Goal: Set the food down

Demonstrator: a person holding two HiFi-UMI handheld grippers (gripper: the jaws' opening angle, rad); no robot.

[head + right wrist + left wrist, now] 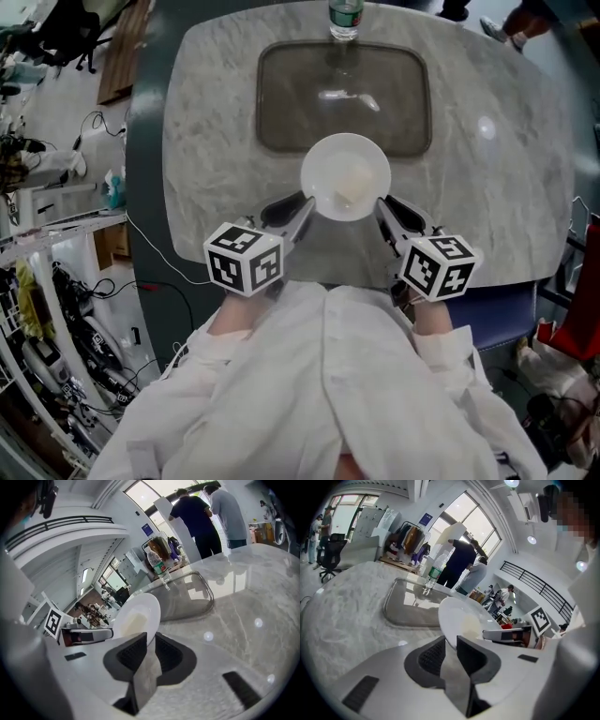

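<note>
My head camera looks steeply down on the table (506, 187), while both low gripper cameras closely share the plate (345, 176).

One plate (345, 176) carrying one pale patch of food (354, 190). Two grippers: one left gripper (305, 208) and one right gripper (382, 208), each with two jaws and one marker cube. One tray (281, 103), one bottle (345, 19), one table (487, 187). Two people stand beyond the table, one in dark (194, 517) and one in grey (227, 508).
</note>
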